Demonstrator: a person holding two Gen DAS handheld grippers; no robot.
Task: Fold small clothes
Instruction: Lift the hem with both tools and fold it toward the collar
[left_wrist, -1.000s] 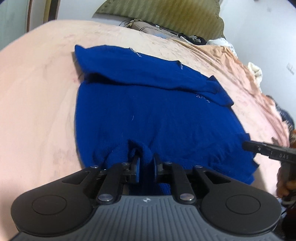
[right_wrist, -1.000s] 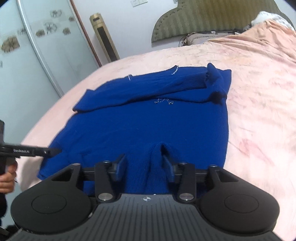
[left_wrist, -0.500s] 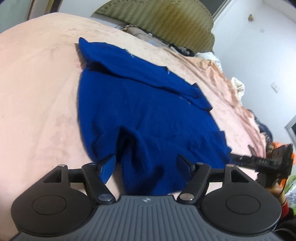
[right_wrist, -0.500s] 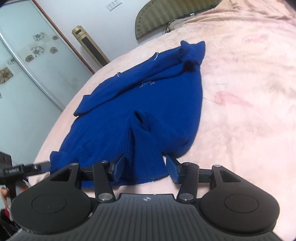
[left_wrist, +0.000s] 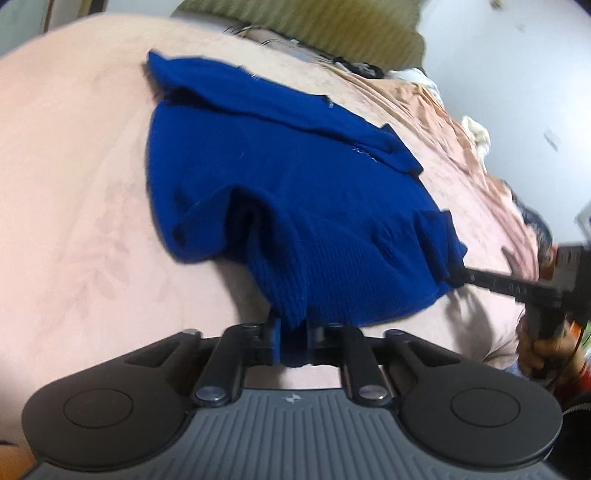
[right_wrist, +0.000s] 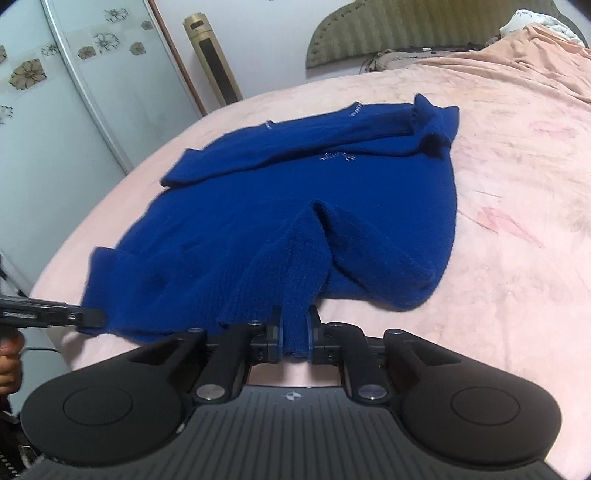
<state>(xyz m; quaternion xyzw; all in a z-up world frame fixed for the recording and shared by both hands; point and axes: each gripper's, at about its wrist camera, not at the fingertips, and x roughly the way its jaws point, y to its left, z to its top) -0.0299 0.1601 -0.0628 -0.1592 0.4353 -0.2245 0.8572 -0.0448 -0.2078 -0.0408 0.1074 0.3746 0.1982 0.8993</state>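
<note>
Left wrist view: both grippers' jaws pinch the blue sweater's (left_wrist: 295, 206) near hem, lifting it.

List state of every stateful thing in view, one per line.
blue sweater: flat on the bed, sleeves folded across the top, hem lifted at both grips
left gripper: shut on the hem
right gripper: shut on the hem
pink bedsheet: spread, wrinkled at the far end

Deep blue knit sweater (right_wrist: 332, 206) lies on a pale pink, faintly leaf-patterned blanket (right_wrist: 517, 192).
</note>
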